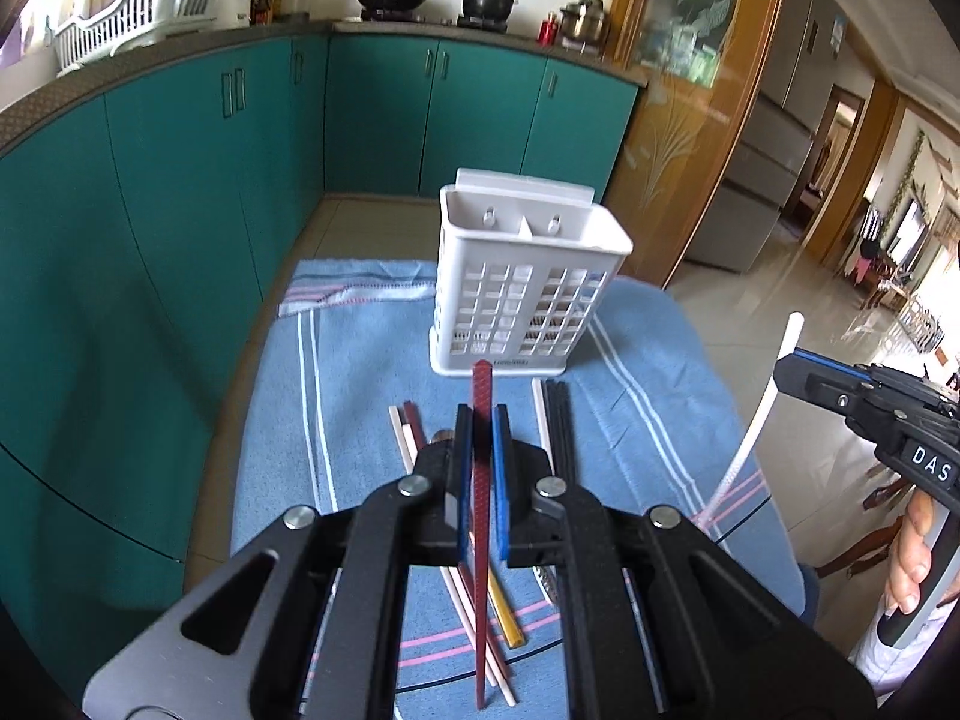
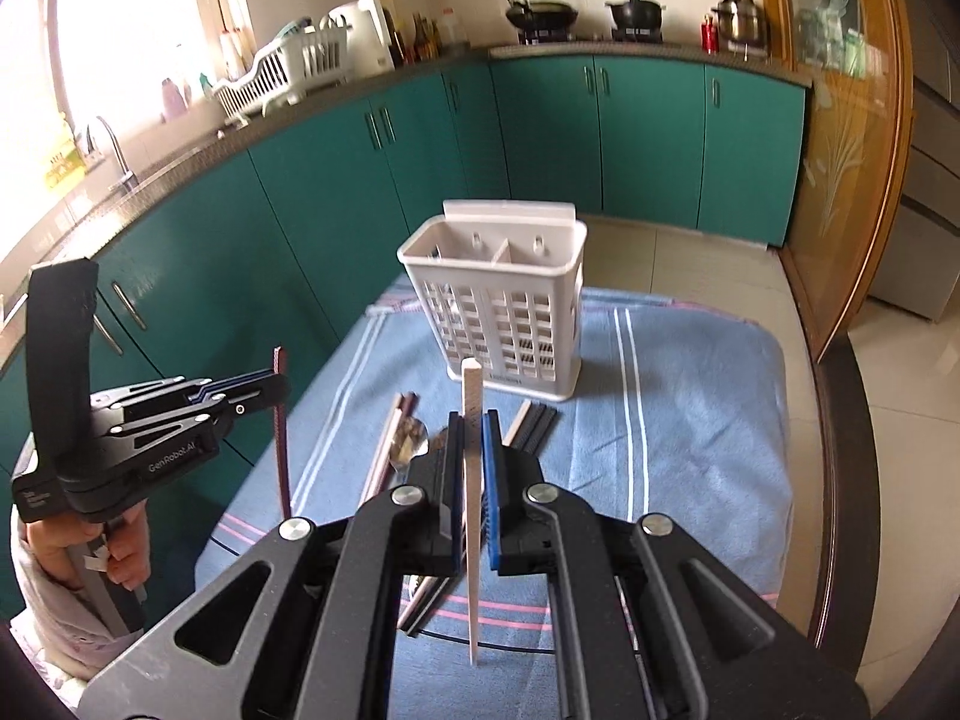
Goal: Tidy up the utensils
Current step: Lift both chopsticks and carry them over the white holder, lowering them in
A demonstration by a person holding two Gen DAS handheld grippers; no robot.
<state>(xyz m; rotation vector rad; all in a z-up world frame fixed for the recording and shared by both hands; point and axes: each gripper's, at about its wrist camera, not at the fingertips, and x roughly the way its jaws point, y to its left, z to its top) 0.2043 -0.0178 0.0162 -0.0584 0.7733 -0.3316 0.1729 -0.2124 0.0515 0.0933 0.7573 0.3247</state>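
A white slotted utensil holder (image 1: 522,276) with two compartments stands upright on the blue striped towel (image 1: 648,396); it also shows in the right wrist view (image 2: 498,312). My left gripper (image 1: 482,414) is shut on a dark red chopstick (image 1: 482,396), held above the towel in front of the holder; it shows in the right wrist view (image 2: 277,387) too. My right gripper (image 2: 476,420) is shut on a white chopstick (image 2: 471,396), also in front of the holder, and appears at the right in the left wrist view (image 1: 786,369).
Loose chopsticks lie on the towel: black ones (image 1: 558,420), pale and red ones (image 1: 405,426), a yellow one (image 1: 507,612). A metal spoon (image 2: 411,447) lies among them. Teal cabinets (image 1: 180,210) stand left and behind; a wooden glass door (image 1: 690,90) stands at the right.
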